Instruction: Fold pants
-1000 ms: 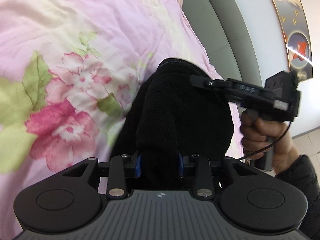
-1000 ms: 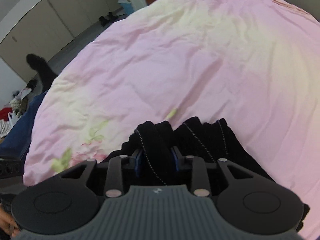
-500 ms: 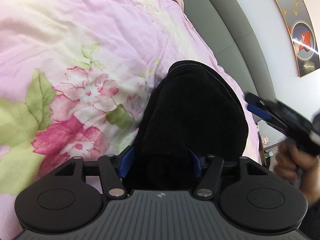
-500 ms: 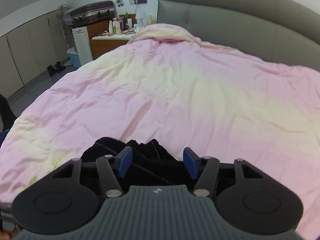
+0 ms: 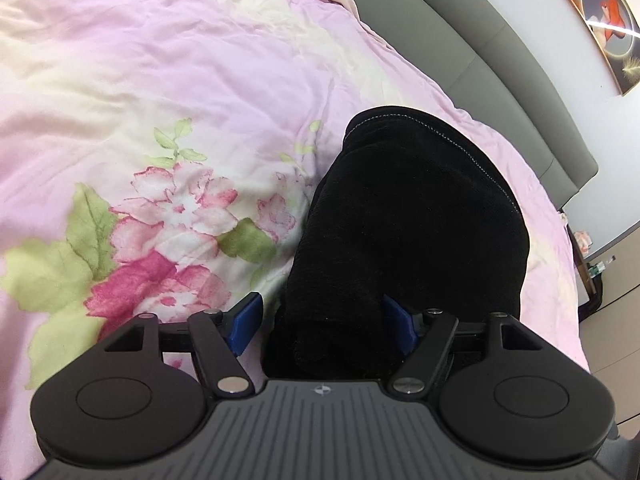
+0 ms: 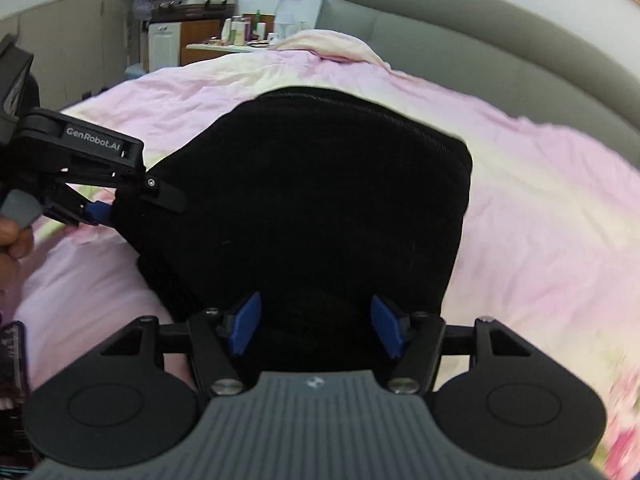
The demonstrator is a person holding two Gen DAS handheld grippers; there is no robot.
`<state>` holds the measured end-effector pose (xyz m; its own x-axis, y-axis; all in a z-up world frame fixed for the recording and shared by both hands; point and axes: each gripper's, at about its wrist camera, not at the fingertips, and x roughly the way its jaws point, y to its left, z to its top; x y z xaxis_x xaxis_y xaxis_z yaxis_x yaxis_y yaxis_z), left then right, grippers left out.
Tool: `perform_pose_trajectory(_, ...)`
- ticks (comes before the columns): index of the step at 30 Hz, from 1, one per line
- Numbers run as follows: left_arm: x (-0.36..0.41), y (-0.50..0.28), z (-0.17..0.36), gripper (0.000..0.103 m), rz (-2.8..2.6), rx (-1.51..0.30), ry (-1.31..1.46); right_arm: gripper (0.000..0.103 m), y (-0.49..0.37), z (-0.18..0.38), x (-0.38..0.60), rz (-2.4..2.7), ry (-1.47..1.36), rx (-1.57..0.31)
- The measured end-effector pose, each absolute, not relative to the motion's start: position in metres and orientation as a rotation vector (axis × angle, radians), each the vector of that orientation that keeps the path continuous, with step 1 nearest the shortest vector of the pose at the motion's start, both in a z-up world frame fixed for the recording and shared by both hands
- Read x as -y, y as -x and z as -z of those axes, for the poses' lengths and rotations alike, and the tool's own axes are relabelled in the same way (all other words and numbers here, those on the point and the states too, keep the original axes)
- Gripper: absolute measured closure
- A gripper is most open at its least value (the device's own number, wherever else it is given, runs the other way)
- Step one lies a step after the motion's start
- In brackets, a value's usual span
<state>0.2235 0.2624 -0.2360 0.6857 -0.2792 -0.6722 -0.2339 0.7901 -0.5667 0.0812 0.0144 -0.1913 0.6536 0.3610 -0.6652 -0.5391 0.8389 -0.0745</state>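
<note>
Pants, black and kinda fuzzy, were sitting in a folded bundle on the pink floral duvet, pretty close to the grey headboard. Big change here: both sets of jaws had just been opening. The left gripper had its blue pads spread wide, with a fold of the black cloth lying between them; one pad stood clear of it, the other sat right at the fabric's edge, so it didn't look pinched anymore. Same deal with the right gripper, blue pads apart, dark fabric filling the gap but nothing squeezing it.

My read is that a fold got laid down and let go, so this pass looked finished or nearly so, and the bundle seemed to hold its shape on its own.

Compared to a second earlier: back then both grippers were clamped narrow on the cloth. The right wrist view also changed a lot, from facing the open bed and cupboards to looking straight over the bundle, with the left gripper showing up at its left edge by the pants' corner, and a hand behind it.
</note>
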Motion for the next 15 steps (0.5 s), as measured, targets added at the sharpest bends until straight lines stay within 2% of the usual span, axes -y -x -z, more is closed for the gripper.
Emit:
perform_pose_trajectory(6,-0.256,-0.225,0.228,0.02,0.005,-0.853,0.611,0.043,-0.068,0.193,-0.009,-0.541,0.341,-0.695)
perform_pose_trajectory(8,-0.255,-0.225,0.223,0.02,0.0,-0.864,0.588,0.037,-0.065,0.191,-0.005,-0.558,0.353,-0.72)
perform_pose_trajectory(10,-0.254,-0.226,0.215,0.019,-0.004,-0.876,0.55,0.034,-0.065,0.187,0.002,-0.583,0.336,-0.746)
perform_pose_trajectory(15,-0.259,-0.227,0.185,0.017,-0.011,-0.873,0.437,0.025,-0.071,0.177,0.041,-0.648,0.164,-0.749)
